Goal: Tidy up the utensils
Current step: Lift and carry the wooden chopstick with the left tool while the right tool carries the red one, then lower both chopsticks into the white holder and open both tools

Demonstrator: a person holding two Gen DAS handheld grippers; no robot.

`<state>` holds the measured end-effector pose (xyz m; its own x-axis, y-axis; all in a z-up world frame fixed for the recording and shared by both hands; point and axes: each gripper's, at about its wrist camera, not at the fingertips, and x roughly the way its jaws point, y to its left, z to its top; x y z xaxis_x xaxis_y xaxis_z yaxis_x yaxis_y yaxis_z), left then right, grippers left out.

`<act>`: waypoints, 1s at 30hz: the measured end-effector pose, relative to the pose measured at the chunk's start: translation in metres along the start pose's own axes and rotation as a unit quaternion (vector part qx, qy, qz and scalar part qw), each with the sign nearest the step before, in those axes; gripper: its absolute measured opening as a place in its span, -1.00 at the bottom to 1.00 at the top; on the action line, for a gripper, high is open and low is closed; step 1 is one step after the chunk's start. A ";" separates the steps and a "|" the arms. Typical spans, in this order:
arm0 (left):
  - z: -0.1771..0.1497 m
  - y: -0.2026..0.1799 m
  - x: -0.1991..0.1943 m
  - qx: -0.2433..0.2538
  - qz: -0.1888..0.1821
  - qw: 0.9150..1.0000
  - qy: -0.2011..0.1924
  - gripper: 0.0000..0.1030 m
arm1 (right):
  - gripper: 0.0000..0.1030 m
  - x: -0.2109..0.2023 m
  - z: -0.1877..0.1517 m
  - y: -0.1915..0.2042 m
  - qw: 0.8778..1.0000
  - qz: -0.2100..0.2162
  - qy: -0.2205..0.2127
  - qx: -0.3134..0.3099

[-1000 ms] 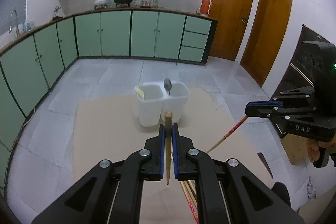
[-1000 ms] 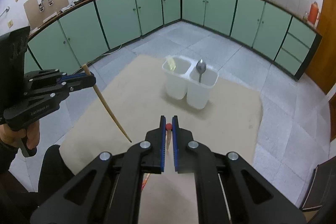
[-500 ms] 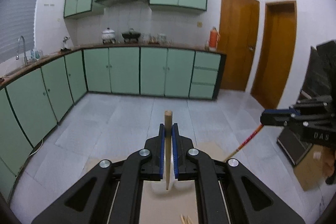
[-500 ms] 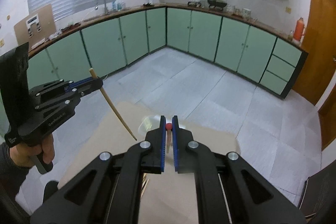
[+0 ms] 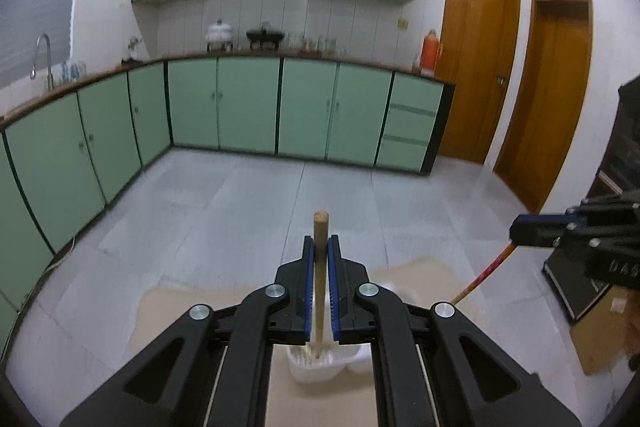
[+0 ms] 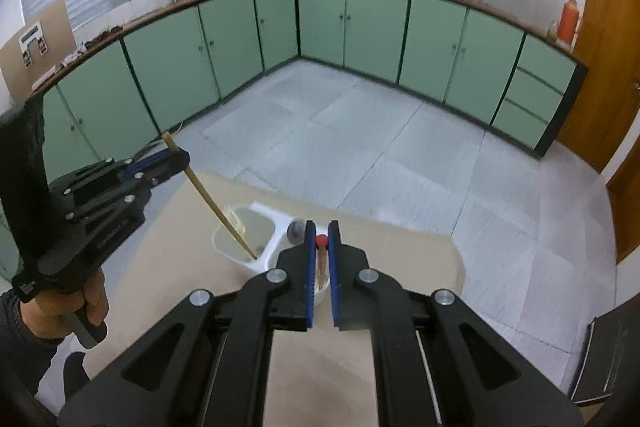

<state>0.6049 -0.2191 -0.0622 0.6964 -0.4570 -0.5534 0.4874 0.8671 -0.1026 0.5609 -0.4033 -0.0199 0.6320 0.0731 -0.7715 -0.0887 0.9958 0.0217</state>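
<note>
Below the left gripper (image 5: 320,259), clamped on a plain wooden chopstick (image 5: 319,267), the tip enters the white holder's (image 6: 256,265) left compartment. Right gripper (image 6: 321,247) grips a red-tipped chopstick (image 6: 321,255) just beside the spoon (image 6: 296,229).

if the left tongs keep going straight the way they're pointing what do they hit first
Probably nothing nearby: the left tongs, shut on a wooden chopstick, aim above the white holder toward bare floor and, farther off, the green cabinets. Depth is uncertain.
</note>
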 end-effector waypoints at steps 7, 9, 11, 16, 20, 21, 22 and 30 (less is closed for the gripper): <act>-0.012 0.005 -0.027 0.018 0.002 1.000 -0.003 -0.64 | -0.66 -0.018 -0.019 0.001 1.000 0.007 -0.024 0.005; -0.012 0.007 -0.052 0.025 0.001 1.000 -0.014 -0.52 | -0.65 -0.035 -0.031 0.002 0.999 0.013 -0.039 0.007; -0.019 0.010 -0.077 0.028 0.004 0.999 -0.019 -0.27 | -0.56 -0.056 -0.057 0.006 0.998 0.026 -0.059 0.012; -0.090 0.012 -0.139 0.048 -0.002 0.999 -0.013 -0.06 | -0.50 -0.082 -0.168 0.030 0.995 0.032 -0.090 0.004; -0.177 0.004 -0.167 0.065 0.001 0.998 0.018 0.02 | -0.46 -0.069 -0.272 0.057 0.997 0.030 -0.073 0.024; -0.196 0.000 -0.171 0.069 0.003 0.997 0.026 0.02 | -0.46 -0.063 -0.300 0.067 0.997 0.031 -0.066 0.029; -0.221 -0.006 -0.175 0.071 0.001 0.997 0.036 0.02 | -0.46 -0.057 -0.325 0.077 0.997 0.032 -0.057 0.030; -0.334 -0.049 -0.178 0.076 -0.026 0.994 0.078 0.04 | -0.46 -0.031 -0.404 0.138 0.998 0.056 -0.026 0.035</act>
<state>0.2811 -0.1143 -0.2349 0.5831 -0.4539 -0.6738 0.6033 0.7974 -0.0151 0.2180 -0.2898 -0.2504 0.6599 0.1848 -0.7282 -0.1086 0.9826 0.1509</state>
